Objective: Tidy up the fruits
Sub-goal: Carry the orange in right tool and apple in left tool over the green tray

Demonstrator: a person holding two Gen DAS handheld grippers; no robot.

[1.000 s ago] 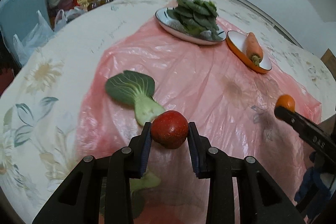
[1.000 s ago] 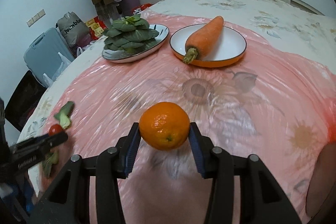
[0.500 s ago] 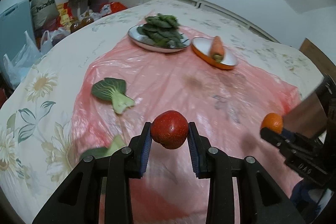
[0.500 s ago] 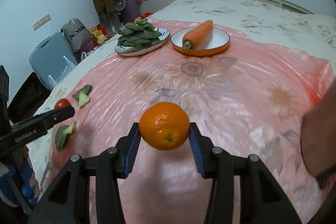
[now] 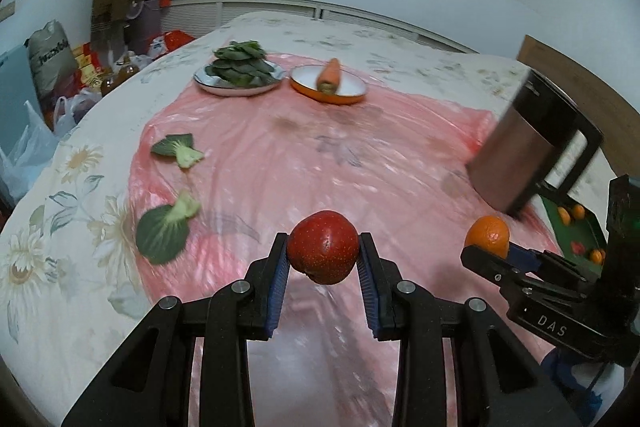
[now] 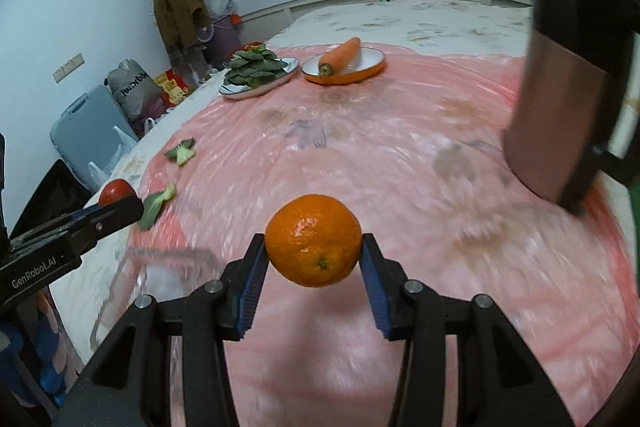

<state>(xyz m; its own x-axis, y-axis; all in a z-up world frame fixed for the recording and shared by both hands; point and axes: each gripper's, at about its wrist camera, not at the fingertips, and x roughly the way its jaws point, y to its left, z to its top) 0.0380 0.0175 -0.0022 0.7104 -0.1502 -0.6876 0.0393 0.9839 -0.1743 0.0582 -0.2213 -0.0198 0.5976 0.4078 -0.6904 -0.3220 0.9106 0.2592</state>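
Observation:
My left gripper is shut on a red apple and holds it up above the pink plastic sheet. My right gripper is shut on an orange, also held in the air. Each shows in the other's view: the orange to the right of the apple, the apple at the far left. A green surface with small oranges and a red fruit shows at the right edge of the left wrist view.
A plate of green leaves and an orange bowl with a carrot stand at the far side. Two loose bok choy pieces lie left. A brown metal jug with a black handle stands right.
Both grippers have pulled back and risen with their fruit. The plates look farther away, and the brown jug and green surface have come into view at the right.

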